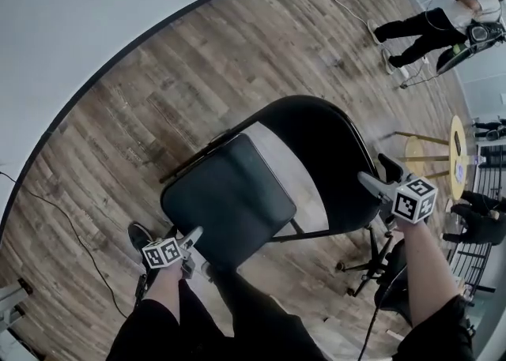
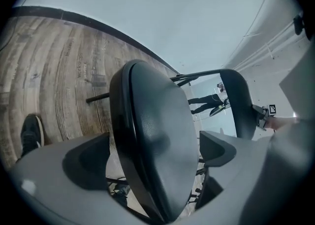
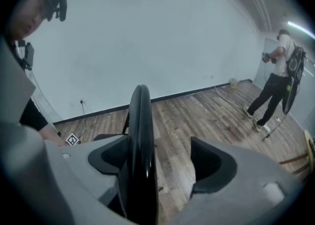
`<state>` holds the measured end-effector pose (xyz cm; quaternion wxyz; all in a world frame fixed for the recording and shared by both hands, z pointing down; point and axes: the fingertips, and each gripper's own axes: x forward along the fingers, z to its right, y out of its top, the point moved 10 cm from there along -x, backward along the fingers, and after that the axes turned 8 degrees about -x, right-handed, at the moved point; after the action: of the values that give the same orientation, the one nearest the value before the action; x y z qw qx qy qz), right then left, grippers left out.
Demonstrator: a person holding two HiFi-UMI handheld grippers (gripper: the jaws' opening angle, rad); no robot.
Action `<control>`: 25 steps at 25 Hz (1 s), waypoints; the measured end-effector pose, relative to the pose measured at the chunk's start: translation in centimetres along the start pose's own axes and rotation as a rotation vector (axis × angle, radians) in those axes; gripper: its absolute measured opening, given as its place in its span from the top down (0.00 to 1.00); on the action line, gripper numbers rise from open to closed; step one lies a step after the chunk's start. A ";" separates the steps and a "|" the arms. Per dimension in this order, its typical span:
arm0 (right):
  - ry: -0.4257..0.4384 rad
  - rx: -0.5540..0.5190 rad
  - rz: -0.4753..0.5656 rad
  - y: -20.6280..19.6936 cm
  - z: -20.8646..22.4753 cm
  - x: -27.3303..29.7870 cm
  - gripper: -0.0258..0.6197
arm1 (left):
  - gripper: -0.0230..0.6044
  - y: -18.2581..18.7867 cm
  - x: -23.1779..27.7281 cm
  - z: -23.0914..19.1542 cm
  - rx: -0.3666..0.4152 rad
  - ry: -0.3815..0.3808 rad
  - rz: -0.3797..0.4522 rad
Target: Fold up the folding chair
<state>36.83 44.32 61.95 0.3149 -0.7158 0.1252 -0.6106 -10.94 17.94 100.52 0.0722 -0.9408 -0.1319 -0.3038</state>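
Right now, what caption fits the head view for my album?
Unfolded folding chair: left gripper open around its seat, right gripper open around its backrest.

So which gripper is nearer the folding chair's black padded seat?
Left. The left gripper straddles the seat's near edge; the right gripper straddles the black curved backrest's rim.

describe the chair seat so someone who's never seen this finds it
Start at the wood floor by the white wall, where a black folding chair stands open. Its seat is the flat, squarish pad at the left gripper, matte dark grey, unlike the glossy rounded backrest beside it.
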 end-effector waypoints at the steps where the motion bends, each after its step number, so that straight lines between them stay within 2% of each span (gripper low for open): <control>1: 0.015 0.022 0.011 -0.2 0.1 0.1 0.36 | 0.05 -0.2 0.2 -0.3 0.001 -0.008 -0.009; 4: 0.073 0.046 0.018 -0.5 -0.5 0.2 0.36 | 0.05 -0.6 0.8 -1.0 -0.004 -0.044 -0.032; 14: 0.219 0.020 -0.075 -0.1 -1.2 2.4 0.36 | 0.06 -0.9 2.9 -1.7 -0.013 -0.137 -0.046; 17: 0.240 0.001 -0.114 -0.1 -1.4 2.8 0.38 | 0.16 -1.0 2.9 -2.2 -0.005 -0.113 -0.037; 19: 0.247 -0.010 -0.139 0.1 -1.6 2.9 0.42 | 0.27 -1.1 2.8 -2.4 0.001 -0.098 -0.033; 22: 0.260 -0.038 -0.174 0.4 -2.0 2.9 0.51 | 0.30 -1.2 2.7 -2.4 -0.008 -0.095 -0.029; 25: 0.304 -0.090 -0.203 0.1 -2.6 2.7 0.66 | 0.31 -1.4 2.6 -2.7 -0.030 -0.100 -0.042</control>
<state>34.94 41.91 64.22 0.1968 -0.6375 0.1257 -0.7342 -10.80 19.21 104.30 0.0452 -0.9528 -0.1505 -0.2599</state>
